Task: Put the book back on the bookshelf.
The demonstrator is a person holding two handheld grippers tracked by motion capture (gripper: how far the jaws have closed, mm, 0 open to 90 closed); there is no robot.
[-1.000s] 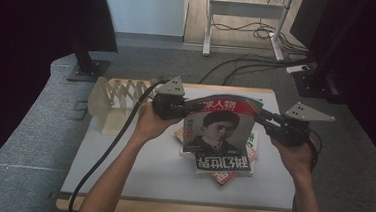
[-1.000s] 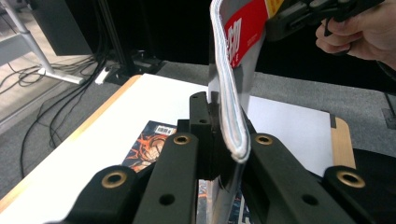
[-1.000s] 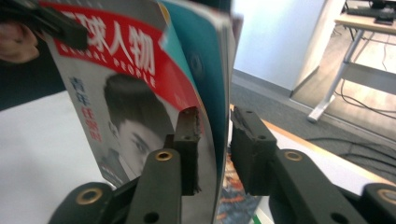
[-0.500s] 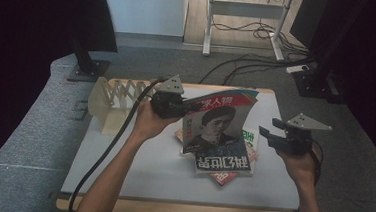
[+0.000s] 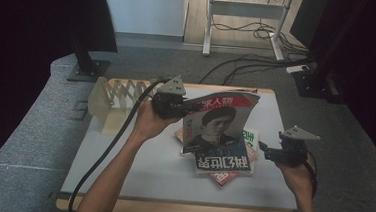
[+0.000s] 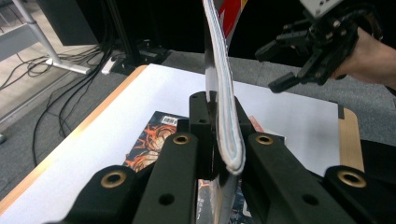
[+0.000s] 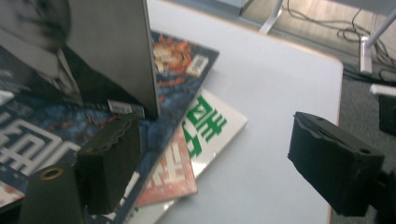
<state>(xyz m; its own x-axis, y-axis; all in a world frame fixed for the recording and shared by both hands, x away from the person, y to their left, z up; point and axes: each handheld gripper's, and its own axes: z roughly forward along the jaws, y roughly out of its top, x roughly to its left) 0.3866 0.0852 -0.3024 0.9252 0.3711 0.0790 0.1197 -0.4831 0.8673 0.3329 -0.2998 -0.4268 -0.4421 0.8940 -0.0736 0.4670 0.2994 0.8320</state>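
Observation:
A magazine with a portrait cover point(image 5: 219, 128) stands tilted above the table, and my left gripper point(image 5: 188, 108) is shut on its left edge. In the left gripper view the jaws point(image 6: 217, 109) pinch the magazine's spine point(image 6: 225, 93). My right gripper point(image 5: 263, 152) hovers low to the right of the magazine. Its jaws have just been opening and nothing is between them. In the right gripper view the right gripper point(image 7: 219, 156) is well apart from the lifted magazine point(image 7: 107, 51). A pile of magazines point(image 5: 231, 176) lies flat under it.
A folding wooden rack point(image 5: 114, 98) stands at the table's back left. The white tabletop point(image 5: 136, 167) has a wooden rim. Cables and a stand's feet lie on the floor beyond the table. A green-lettered magazine point(image 7: 210, 126) sticks out of the pile.
My right gripper let go of the magazine's right edge, opened, and sank down to the right. The magazine now hangs from the left gripper alone, which kept still.

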